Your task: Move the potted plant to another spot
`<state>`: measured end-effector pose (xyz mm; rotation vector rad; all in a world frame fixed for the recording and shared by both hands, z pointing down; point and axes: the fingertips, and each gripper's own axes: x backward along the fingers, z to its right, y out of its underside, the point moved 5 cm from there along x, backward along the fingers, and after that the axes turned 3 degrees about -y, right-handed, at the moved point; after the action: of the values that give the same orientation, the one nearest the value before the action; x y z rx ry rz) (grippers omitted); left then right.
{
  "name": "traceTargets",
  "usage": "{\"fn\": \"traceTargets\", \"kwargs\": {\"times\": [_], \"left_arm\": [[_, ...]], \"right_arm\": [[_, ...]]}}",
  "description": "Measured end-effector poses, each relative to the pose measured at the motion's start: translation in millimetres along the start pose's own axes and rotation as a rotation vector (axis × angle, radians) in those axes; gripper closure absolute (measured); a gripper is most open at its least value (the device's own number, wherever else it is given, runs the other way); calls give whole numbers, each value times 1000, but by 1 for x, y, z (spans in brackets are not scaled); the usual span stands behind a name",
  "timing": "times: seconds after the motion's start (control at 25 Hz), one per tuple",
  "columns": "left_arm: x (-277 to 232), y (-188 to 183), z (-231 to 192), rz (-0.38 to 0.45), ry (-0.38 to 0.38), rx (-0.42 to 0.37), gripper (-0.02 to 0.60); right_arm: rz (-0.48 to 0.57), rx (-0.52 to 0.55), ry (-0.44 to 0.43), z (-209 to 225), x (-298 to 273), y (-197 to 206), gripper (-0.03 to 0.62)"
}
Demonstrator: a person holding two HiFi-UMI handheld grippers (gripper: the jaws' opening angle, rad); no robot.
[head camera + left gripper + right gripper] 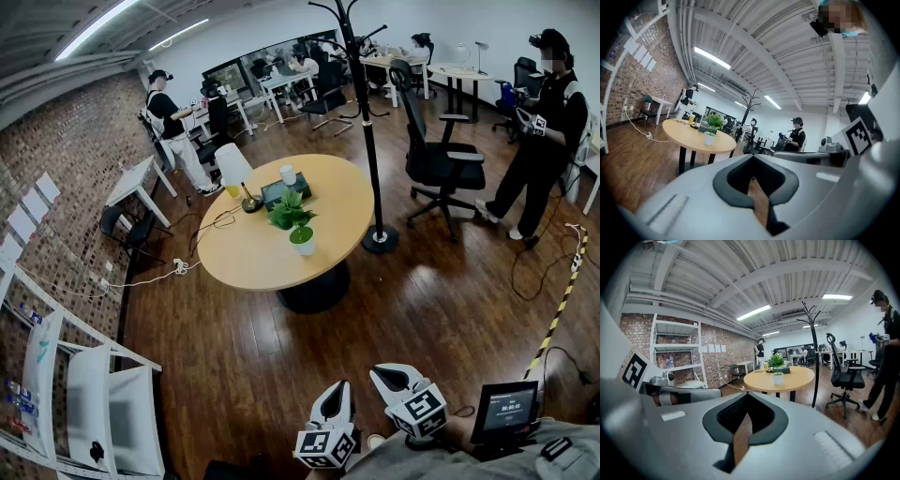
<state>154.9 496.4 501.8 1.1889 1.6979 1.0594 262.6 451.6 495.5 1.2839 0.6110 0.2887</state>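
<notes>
We hold both grippers low at the bottom edge of the head view, well apart from the plant [292, 220]. The left gripper [335, 389] has its jaws pressed together with nothing between them. The right gripper [386, 375], just beside it, has its jaws together too and is just as empty. Both point roughly level, tipped a little down, across the wooden floor [281, 366] toward the round desk [246, 258].

The plant stands upright in a small white pot on the desk, near its middle and a little toward the edge nearest us. In the left gripper view it shows above and to the left of the jaws' tips. In the right gripper view it sits above them and slightly to the right. It is far off in both, with a stretch of floor between the jaws and the desk.

Behind the plant on the desk stands a lamp [234, 171]. A coat rack [364, 112] rises just right of the desk, with a chair [436, 161] beyond it.
</notes>
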Motion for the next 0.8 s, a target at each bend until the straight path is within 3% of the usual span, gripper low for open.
{"fn": "traceTargets", "kwargs": {"times": [0.4,0.6,0.8], "left_arm": [[-6,-28,-19,11,-15,24,581],[-73,-29,-58,19,-41,8,581],[-134,-60,-76,19,-56,-18,580]], "right_arm": [[3,30,-7,-2,-26,-28,588],[22,2,-35,48,-88,-28,588],[52,6,-53,98,-129,-64,588]]}}
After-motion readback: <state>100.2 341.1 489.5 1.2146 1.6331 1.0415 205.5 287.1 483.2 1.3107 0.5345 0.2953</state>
